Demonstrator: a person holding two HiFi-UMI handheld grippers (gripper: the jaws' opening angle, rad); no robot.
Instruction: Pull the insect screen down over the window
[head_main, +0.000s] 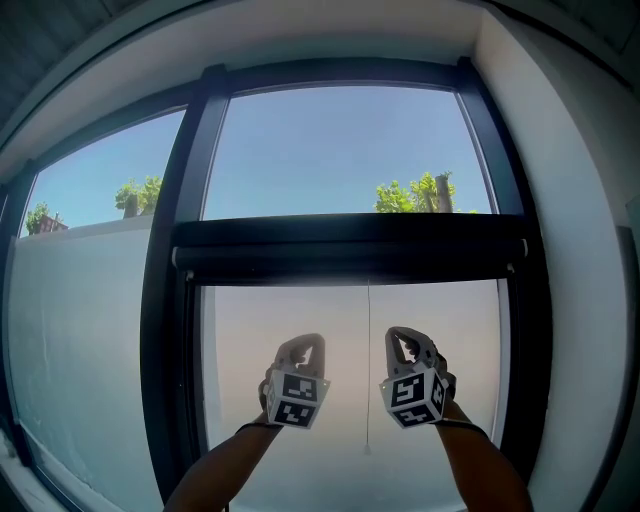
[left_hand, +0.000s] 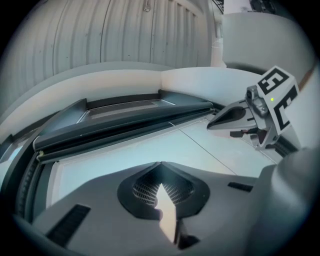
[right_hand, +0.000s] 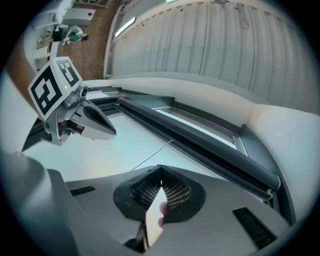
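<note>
The left gripper (head_main: 308, 343) and right gripper (head_main: 398, 336), both with jaws closed and empty, point upward beneath the insect screen's dark bar (head_main: 350, 262), which spans the window at mid-height. Its pull cord (head_main: 368, 380) hangs between them, probably the intended grasp point.
</note>
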